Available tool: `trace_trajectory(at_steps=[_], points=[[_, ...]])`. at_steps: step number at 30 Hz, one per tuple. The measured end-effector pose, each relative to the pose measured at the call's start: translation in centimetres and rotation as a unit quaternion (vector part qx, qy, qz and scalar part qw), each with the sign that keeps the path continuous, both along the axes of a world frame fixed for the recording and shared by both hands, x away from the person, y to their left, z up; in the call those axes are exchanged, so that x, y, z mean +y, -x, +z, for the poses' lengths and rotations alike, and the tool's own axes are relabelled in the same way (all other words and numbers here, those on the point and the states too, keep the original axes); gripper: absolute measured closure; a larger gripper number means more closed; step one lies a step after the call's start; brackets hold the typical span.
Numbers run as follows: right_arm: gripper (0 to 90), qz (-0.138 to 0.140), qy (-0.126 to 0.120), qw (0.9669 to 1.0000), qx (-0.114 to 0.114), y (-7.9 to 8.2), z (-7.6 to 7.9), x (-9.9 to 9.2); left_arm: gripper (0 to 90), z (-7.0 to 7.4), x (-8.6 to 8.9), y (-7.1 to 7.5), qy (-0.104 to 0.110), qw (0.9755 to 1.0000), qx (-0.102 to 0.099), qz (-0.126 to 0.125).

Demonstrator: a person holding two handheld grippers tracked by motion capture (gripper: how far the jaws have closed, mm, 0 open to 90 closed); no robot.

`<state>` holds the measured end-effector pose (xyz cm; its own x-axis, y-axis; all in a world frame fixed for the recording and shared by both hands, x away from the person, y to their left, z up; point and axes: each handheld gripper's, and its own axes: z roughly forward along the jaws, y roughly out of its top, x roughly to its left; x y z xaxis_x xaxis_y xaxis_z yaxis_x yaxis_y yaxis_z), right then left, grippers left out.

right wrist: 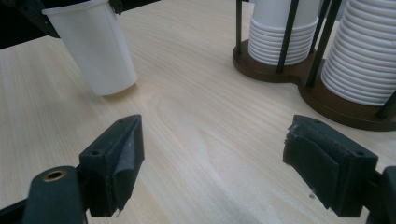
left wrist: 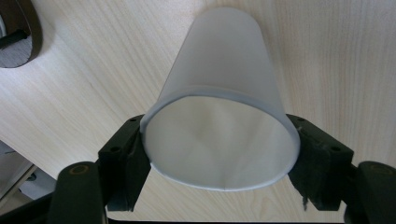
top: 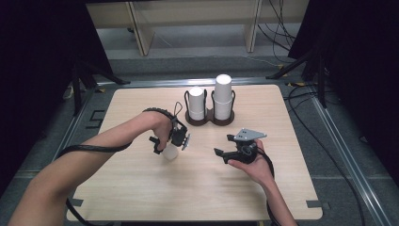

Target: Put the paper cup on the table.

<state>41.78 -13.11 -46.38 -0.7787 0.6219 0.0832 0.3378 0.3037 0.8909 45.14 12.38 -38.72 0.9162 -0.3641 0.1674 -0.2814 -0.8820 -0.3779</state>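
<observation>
Two black jaws of the left gripper [left wrist: 219, 154] are flanking the rim of a single white cup [left wrist: 224, 112], one pad at each side of its open mouth. The rim is looking round, not squeezed, and the pads are sitting right against it, so whether they are pressing or only bracketing it is something I cannot tell. From the high view, the left gripper [top: 170, 140] is pointing down over the cup [top: 170, 153], whose base is resting on the wooden table [top: 141, 188] just left of centre; in the right gripper view it is leaning slightly.

That cup is looking thin-walled and translucent, so it is probably very light, springy and easy to crush or tip. Taking hold at the rolled rim, where the wall is stiffest, with a gentle squeeze is likely the safest way; a hard pinch lower down would probably buckle it.

Nearer the person's right side, the right gripper [top: 230, 151] is hovering low over the table with its jaws standing wide apart and nothing between them, aiming toward the cup.

Farther back, a dark wooden holder [top: 209, 120] is carrying two stacks of white cups [top: 223, 96], the right stack taller than the left, well apart from the single cup.
</observation>
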Motion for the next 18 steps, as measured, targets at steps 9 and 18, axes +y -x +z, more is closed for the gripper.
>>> trace_trajectory(at_steps=[9,18], points=[[19.4,-0.001,0.000,1.0000,0.002,-0.01,-0.04,0.01,26.4,-0.22,-0.12,0.11,0.010,0.9999,-0.003,0.001],[19.4,-0.004,-0.001,1.0000,0.005,0.05,-0.05,0.06,24.8,-0.30,-0.32,0.27,0.012,0.9999,0.000,0.002]])
